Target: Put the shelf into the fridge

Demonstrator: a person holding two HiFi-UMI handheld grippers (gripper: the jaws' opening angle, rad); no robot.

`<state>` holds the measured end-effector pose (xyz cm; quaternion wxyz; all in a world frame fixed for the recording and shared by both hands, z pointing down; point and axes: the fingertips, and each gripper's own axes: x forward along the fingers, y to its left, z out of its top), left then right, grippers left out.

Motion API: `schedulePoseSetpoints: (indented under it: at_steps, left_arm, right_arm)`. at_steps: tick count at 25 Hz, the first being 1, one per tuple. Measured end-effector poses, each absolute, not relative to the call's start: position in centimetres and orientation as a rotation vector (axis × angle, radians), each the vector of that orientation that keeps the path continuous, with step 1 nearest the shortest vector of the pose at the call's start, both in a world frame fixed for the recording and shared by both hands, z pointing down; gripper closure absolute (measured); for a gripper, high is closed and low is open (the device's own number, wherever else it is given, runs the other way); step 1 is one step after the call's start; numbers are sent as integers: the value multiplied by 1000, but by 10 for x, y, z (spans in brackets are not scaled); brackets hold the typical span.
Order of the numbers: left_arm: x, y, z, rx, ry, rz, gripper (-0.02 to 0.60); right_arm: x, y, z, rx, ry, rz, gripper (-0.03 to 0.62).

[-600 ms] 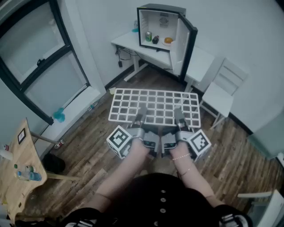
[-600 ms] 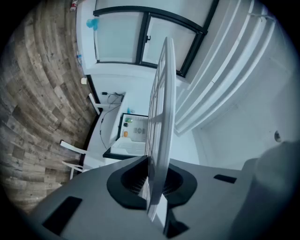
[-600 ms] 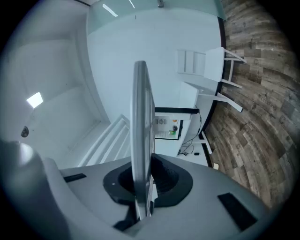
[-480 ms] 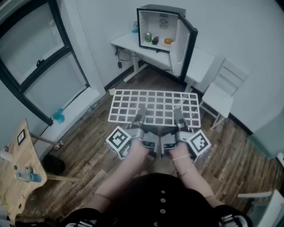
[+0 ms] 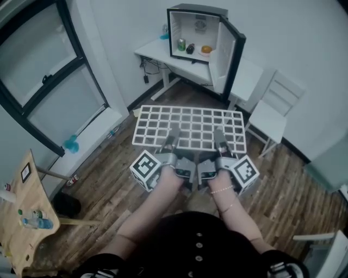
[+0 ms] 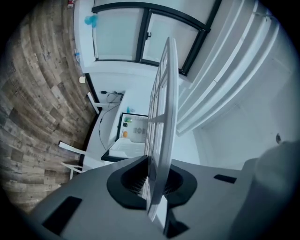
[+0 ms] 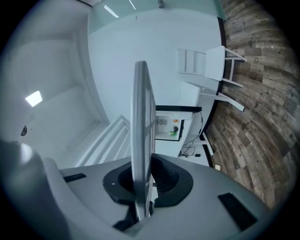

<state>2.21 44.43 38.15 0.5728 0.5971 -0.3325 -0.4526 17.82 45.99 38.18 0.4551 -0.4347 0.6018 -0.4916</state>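
Left gripper point(image 5: 173, 137): closed on the near edge of the shelf point(image 5: 190, 126), with the wire rim pinched between its 2 jaws.
Right gripper point(image 5: 219, 138): clamped the same way on that edge, just right of the left one.
Shelf: held roughly flat in the air above the wooden floor, well apart from the fridge point(image 5: 197, 9).
Fridge: stands on the white surface point(image 5: 154, 51) with its door point(image 5: 231, 51) open. Low inside I see a green can point(image 5: 182, 44), a dark item point(image 5: 190, 49) and an orange item point(image 5: 206, 49).
Risk 1: both grips sit close together on 1 edge, so the far edge may sag or twist.
Risk 2: the shelf looks wide for the opening. I judge a tilted or low entry could catch the door or knock the can.
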Motion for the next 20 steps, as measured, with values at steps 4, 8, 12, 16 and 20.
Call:
schedulePoseSetpoints:
  at_steps: [4,8,12,16,20]
  left_arm:
    - [23,445,380,1407,-779,-1049,548]
    - [15,432,380,1378,-754,-1060,548]
    - [0,398,384,1363,-731,-1050,548]
    - [-6,374,380,1349,-695,-1040,548]
    - [-3,349,386,1355,-692,-1038,548]
  right_arm:
    - [179,461,383,-1066,1478,-1211,563]
    - [169,448,381,-1072,1489,-1199,563]
    - [154,417,384,-1098,1477,-1195,563]
    - [147,395,378,-1115,1480,-1194,563]
    - [150,371,383,-1117,1478,-1195,563]
